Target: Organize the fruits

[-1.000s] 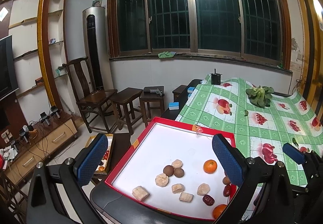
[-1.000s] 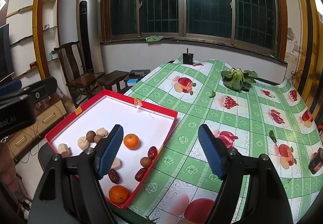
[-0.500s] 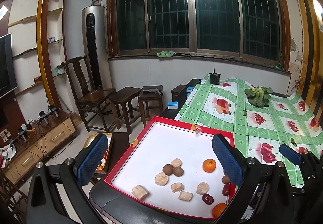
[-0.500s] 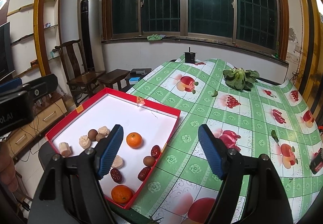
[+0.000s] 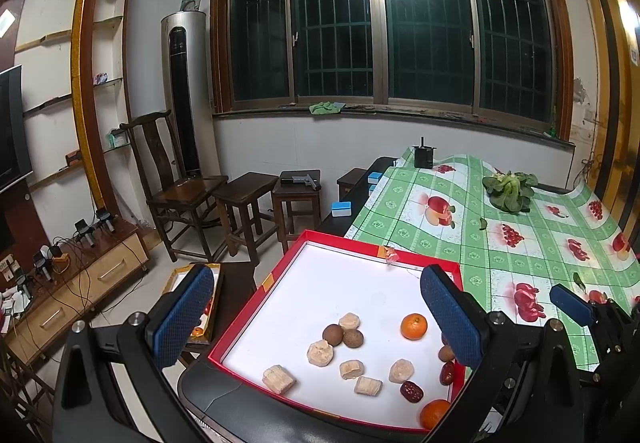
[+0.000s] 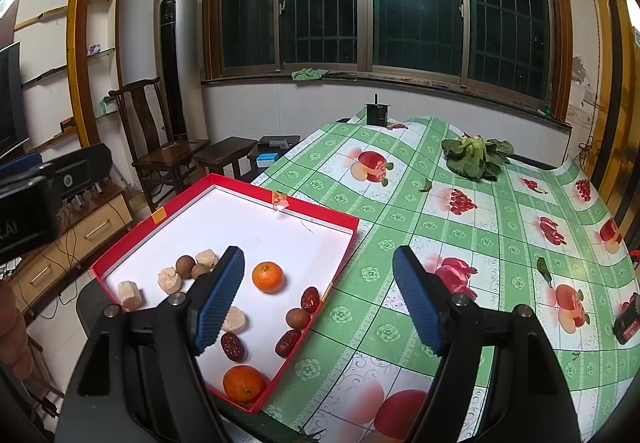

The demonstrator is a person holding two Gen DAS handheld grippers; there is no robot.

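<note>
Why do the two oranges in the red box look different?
The far orange sits out on the open white floor of the red box, away from the walls; the near orange is tucked into the corner by the red wall. The far orange has clear space around it; the near orange has dark red dates close by. The near orange looks bigger, but it is simply closer to the camera. Both are round, bright orange, and lying loose.

Tray point(image 6: 132, 243): red walls, white floor, orange tape patch on the rim. Two oranges point(image 6: 267, 276) in bright orange; dates point(image 6: 232, 346) dark red; round brown fruits point(image 6: 297, 318); pale beige chunks point(image 6: 129, 294). Bench cloth point(image 6: 500, 243) is checked green & white w/ red fruit prints. Leafy veg point(image 6: 476, 156) dark green at far edge. Pads point(image 6: 218, 299) are ribbed blue on black frames.
</note>
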